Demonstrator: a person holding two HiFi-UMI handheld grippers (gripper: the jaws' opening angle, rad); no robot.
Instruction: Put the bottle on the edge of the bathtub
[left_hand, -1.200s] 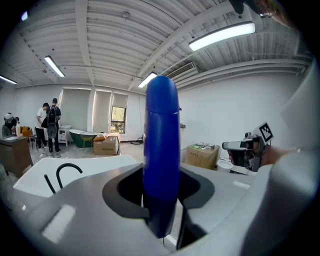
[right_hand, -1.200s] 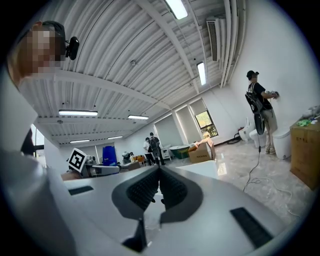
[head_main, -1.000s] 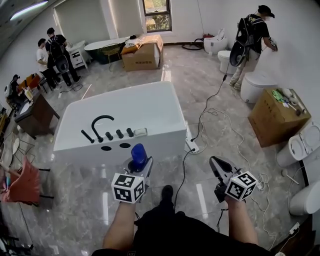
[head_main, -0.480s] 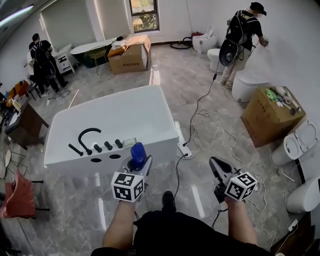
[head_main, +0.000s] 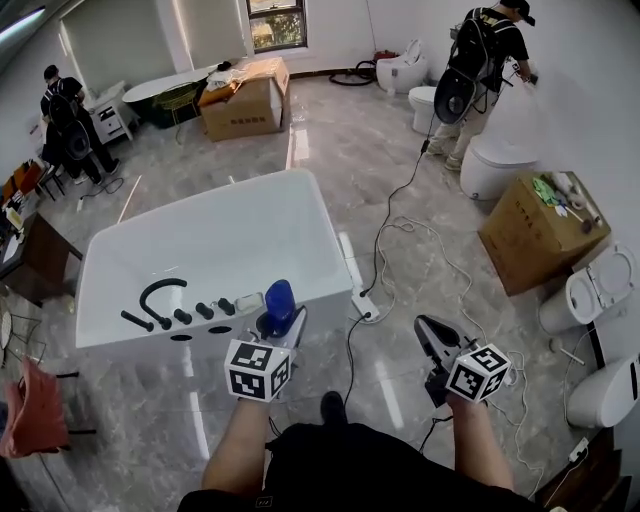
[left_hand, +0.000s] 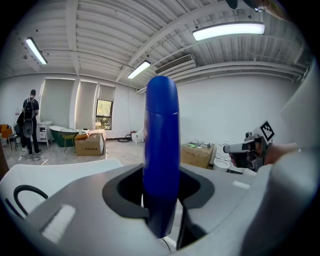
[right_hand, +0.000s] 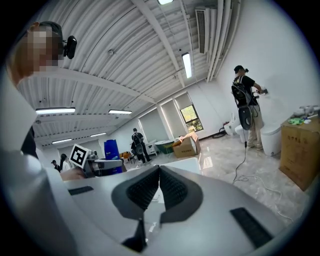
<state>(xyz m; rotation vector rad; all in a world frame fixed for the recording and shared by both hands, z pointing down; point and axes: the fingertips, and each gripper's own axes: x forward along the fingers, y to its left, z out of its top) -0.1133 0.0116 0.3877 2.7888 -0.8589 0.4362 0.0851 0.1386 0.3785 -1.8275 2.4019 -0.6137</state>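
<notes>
A tall blue bottle (head_main: 279, 301) stands upright between the jaws of my left gripper (head_main: 275, 325), which is shut on it just in front of the near edge of the white bathtub (head_main: 290, 230). In the left gripper view the blue bottle (left_hand: 161, 155) fills the middle, clamped low down by the grey jaws. My right gripper (head_main: 428, 333) hangs over the floor to the right, shut with nothing in it; its ribbed pads (right_hand: 172, 186) meet in the right gripper view (right_hand: 159, 187). A black tap (head_main: 160, 293) and several black knobs (head_main: 205, 310) sit on the tub's near rim.
A white power strip (head_main: 364, 303) and cables lie on the floor right of the tub. Cardboard boxes (head_main: 540, 228) (head_main: 240, 98) and toilets (head_main: 590, 300) stand at the right and back. People (head_main: 480, 70) stand at the far right and far left. A red chair (head_main: 28, 415) is at left.
The tub has drawn nearer and lower in the head view as I step toward it. Both grippers keep their places, the left still holding the bottle.
</notes>
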